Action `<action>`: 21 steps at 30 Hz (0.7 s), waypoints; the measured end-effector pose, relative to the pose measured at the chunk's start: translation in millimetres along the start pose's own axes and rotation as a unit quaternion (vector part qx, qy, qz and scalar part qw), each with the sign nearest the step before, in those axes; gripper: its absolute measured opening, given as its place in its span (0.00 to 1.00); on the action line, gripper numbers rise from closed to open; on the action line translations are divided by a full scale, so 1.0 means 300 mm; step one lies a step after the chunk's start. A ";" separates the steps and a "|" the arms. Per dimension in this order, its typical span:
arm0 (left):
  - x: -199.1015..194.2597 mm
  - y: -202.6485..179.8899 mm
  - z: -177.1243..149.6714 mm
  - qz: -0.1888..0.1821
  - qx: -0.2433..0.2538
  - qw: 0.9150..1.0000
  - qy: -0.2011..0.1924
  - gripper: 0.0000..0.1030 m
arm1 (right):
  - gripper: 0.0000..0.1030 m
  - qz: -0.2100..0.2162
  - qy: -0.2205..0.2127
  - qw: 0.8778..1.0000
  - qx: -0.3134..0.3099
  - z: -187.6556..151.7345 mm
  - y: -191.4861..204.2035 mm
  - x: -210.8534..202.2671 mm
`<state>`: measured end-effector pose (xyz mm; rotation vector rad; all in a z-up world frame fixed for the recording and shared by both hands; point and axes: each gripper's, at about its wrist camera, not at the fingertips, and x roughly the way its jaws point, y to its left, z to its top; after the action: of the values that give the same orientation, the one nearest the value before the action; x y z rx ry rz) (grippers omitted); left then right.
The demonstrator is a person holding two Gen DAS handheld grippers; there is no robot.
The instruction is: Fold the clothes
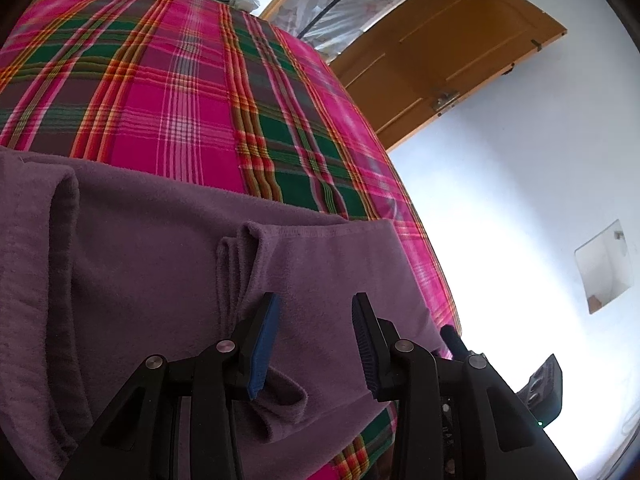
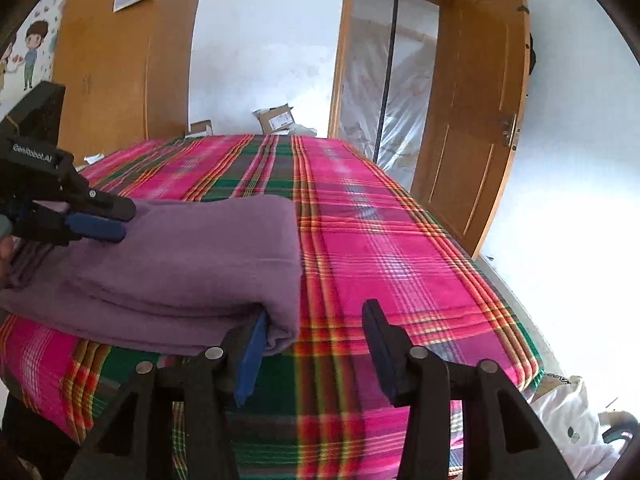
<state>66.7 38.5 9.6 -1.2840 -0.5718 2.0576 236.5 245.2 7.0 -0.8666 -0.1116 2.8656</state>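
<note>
A purple garment (image 2: pixel 180 264) lies folded in thick layers on the plaid blanket (image 2: pixel 392 240) covering the bed, near its front edge. The left gripper (image 1: pixel 316 308) hangs just over the cloth with its jaws spread — nothing between the blue pads (image 1: pixel 264 344). The right gripper (image 2: pixel 316 312) sits at the garment's right corner, released too; its left pad touches the folded edge, the other stands over bare blanket. Behind the bed — a wooden door (image 2: pixel 476 120) stands open, with cardboard boxes (image 2: pixel 276 118) by the wall.
</note>
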 end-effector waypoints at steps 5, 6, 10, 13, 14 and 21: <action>-0.003 0.009 -0.007 -0.001 -0.001 1.000 0.003 0.37 | 0.51 -0.015 -0.003 1.000 -0.016 -0.021 -0.009 -0.009; -0.005 0.010 -0.009 -0.001 -0.001 1.000 0.003 0.37 | 0.51 -0.018 -0.003 1.000 -0.019 -0.025 -0.010 -0.011; -0.015 0.022 -0.013 -0.006 -0.010 1.000 0.006 0.37 | 0.51 -0.034 -0.005 0.999 -0.034 -0.041 -0.013 -0.017; -0.026 0.030 -0.014 -0.009 -0.015 1.000 0.007 0.37 | 0.46 -0.037 0.007 0.999 0.005 -0.032 -0.058 -0.025; -0.032 0.031 -0.016 -0.008 -0.016 1.000 0.006 0.37 | 0.43 -0.038 0.010 0.999 0.024 -0.026 -0.081 -0.032; -0.038 0.022 -0.027 -0.004 -0.017 1.000 0.007 0.37 | 0.37 0.042 -0.010 0.997 0.063 0.088 -0.079 -0.003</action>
<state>75.7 26.1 9.0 -1.3120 -0.6077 2.0386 225.3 267.7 32.0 -0.8390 0.1038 2.9208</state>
